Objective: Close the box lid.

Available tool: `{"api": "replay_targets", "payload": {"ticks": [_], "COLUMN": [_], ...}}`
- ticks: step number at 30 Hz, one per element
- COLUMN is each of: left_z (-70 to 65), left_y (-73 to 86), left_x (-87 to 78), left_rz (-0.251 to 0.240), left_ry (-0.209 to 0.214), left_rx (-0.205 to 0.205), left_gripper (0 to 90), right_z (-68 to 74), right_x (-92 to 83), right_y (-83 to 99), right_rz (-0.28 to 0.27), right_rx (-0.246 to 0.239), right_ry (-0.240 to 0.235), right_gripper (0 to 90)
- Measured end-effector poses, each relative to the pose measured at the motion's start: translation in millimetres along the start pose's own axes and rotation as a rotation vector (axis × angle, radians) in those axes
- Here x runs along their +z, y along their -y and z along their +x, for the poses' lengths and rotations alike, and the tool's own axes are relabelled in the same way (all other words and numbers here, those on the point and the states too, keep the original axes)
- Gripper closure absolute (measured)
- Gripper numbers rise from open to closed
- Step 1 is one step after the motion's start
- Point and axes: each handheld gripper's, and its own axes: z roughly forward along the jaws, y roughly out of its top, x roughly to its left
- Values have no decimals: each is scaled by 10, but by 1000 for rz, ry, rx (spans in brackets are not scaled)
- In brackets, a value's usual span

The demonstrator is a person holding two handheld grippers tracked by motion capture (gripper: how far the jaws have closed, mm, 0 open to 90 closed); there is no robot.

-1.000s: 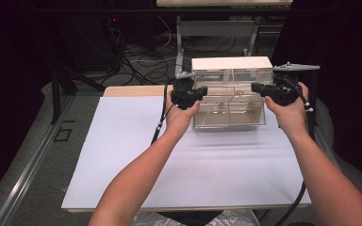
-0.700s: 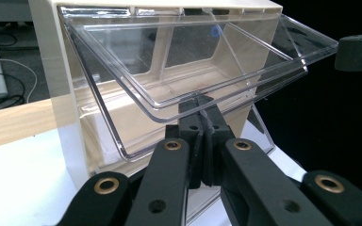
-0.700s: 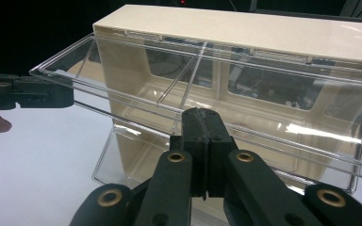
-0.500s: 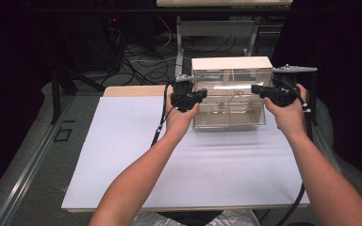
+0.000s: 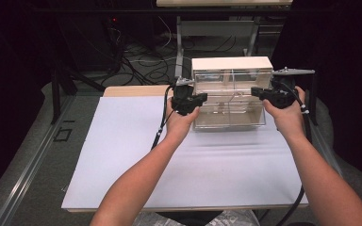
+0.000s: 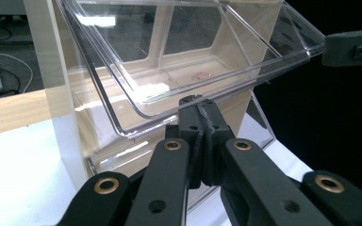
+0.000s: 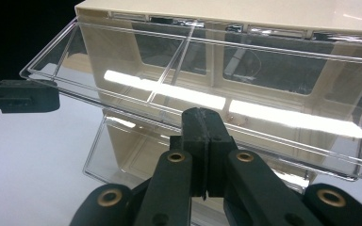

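A cream cabinet (image 5: pixel 231 63) with two clear plastic tilt-out bins stands at the back of the white table top (image 5: pixel 122 155). Its upper bin (image 5: pixel 228 89) is tipped open toward me, empty but for a small reddish speck (image 6: pixel 202 74). My left gripper (image 5: pixel 201 97) is shut, its tips (image 6: pixel 200 106) against the lower front wall of that upper bin (image 6: pixel 188 52) at its left end. My right gripper (image 5: pixel 256 92) is also shut, tips (image 7: pixel 206 115) pressed against the upper bin (image 7: pixel 245 94) at its right end. The lower bin (image 7: pixel 136 150) stays closed.
The cabinet sits by the table's far edge, beside a bare wooden strip (image 5: pixel 132 90). Cables (image 5: pixel 146 61) and metal stand legs (image 5: pixel 181 42) lie on the dark floor behind. Each gripper's cable (image 5: pixel 162 117) trails down over the table.
Both grippers have crept slightly toward me and downward at the front of the upper bin. Both have stayed shut.
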Motion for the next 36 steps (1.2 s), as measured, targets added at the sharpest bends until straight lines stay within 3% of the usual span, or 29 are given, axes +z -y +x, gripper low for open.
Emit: {"api": "replay_targets", "payload": {"ticks": [13, 27, 36], "left_z": [19, -15, 31], "left_y": [79, 112, 143], "left_x": [3, -66, -157], "left_rz": [11, 7, 21], "left_ry": [-2, 5, 1], "left_rx": [-4, 19, 19], "left_gripper": [900, 900, 857], "right_z": [-12, -63, -29], "right_x": [100, 187, 133], "right_y": [107, 203, 220], "right_rz": [18, 41, 27], "right_rx": [19, 34, 27], "right_ry": [-1, 1, -16], "right_gripper": [900, 900, 867]}}
